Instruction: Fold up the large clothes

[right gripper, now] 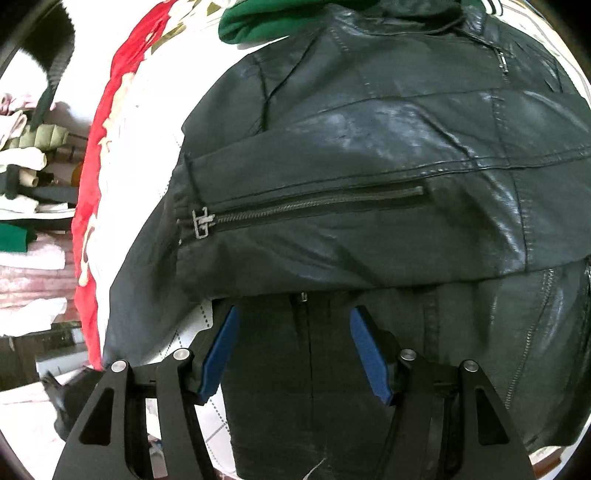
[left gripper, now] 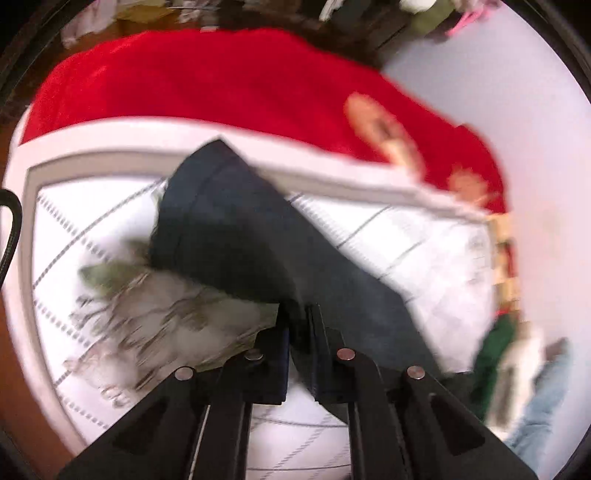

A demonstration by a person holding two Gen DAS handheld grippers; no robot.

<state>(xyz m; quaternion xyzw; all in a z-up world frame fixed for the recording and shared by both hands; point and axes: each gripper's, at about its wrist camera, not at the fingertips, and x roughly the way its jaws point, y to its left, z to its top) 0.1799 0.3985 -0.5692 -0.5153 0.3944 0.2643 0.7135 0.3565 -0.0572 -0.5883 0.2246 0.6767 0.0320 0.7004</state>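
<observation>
- Black linkage arms and blue pads (right gripper: 218, 354) of the right gripper (right gripper: 295, 350) are filling the bottom of the right wrist view, the jaws standing wide apart with nothing between the pads.
- Directly past those spread fingers, a black leather jacket (right gripper: 369, 147) is lying across the surface, taking up most of the view.
- One sleeve (right gripper: 314, 236) is lying folded across the jacket's body, its cuff zipper (right gripper: 310, 210) running crosswise with the metal pull at the left end.
- Beneath the sleeve's lower edge, the jacket's front panel is showing between the blue pads.
- Behind the jacket's collar, a green garment (right gripper: 255, 26) is resting at the top of the right wrist view.
- To the jacket's left, a red blanket (right gripper: 107, 155) is lying in a long strip over the white bedding.
- In the left wrist view, the left gripper (left gripper: 298, 332) is pinching a dark navy cloth (left gripper: 229, 229), the jaws drawn close together on its edge.
- That cloth is stretching away from the fingers over a white quilted cover (left gripper: 417, 251) with thin grey lines, the whole view blurred.
- Just beside the cloth on the left, a leafy grey-green print (left gripper: 147, 314) is showing on the cover.
- Beyond the cover's pale border, the red blanket (left gripper: 207, 81) is spreading across the top.
- Whether the navy cloth is part of the jacket, I cannot tell.
</observation>
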